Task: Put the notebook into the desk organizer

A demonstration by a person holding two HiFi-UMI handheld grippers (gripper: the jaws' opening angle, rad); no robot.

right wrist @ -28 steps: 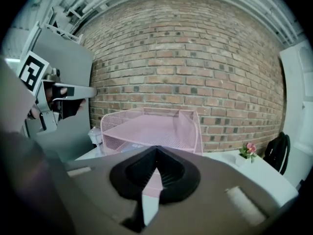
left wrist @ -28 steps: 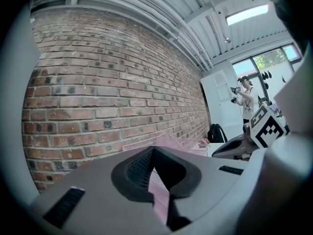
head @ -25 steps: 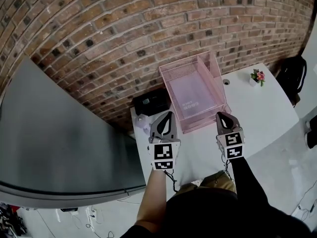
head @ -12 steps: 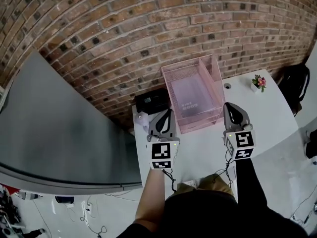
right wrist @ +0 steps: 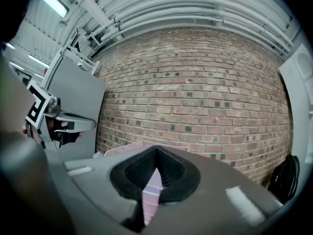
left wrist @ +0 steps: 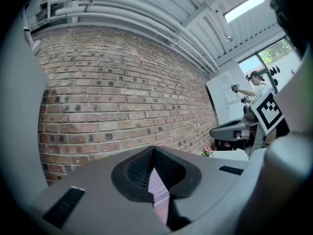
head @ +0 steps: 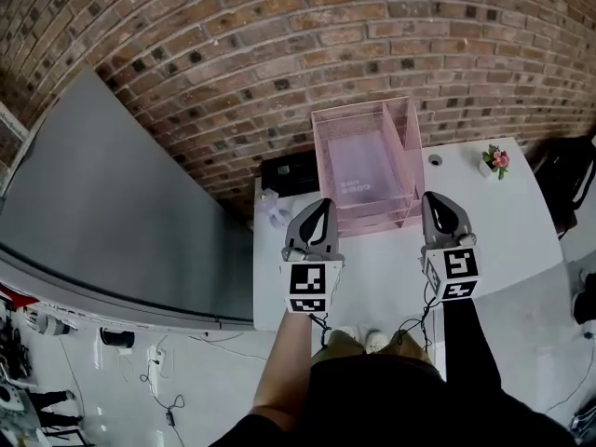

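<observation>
**A:** What are the two grippers doing?

**B:** The left gripper [left wrist: 153, 152] has its jaws closed tip to tip with nothing between them. The right gripper [right wrist: 155, 152] is the same, pinched together and empty. In the head view both hang over the near part of the white table [head: 391, 282], side by side and well apart, with bare tabletop between them.

**A:** Where is the notebook?

**B:** The notebook [head: 358, 161] lies flat inside the pink desk organizer [head: 411, 147], in its top tray. The organizer's front edge is just beyond both sets of jaw tips, and its back is close to the brick wall [head: 279, 54].

**A:** How much room is there at the sides?

**B:** On the left it is tight. The table's left edge runs just beside the left gripper, and a grey panel [head: 112, 212] stands along it. A black device [head: 291, 170] fills the corner left of the organizer. On the right the tabletop is open as far as a small flower pot [head: 494, 160] near the far edge. A black bag [head: 570, 170] sits beyond that edge.
</observation>
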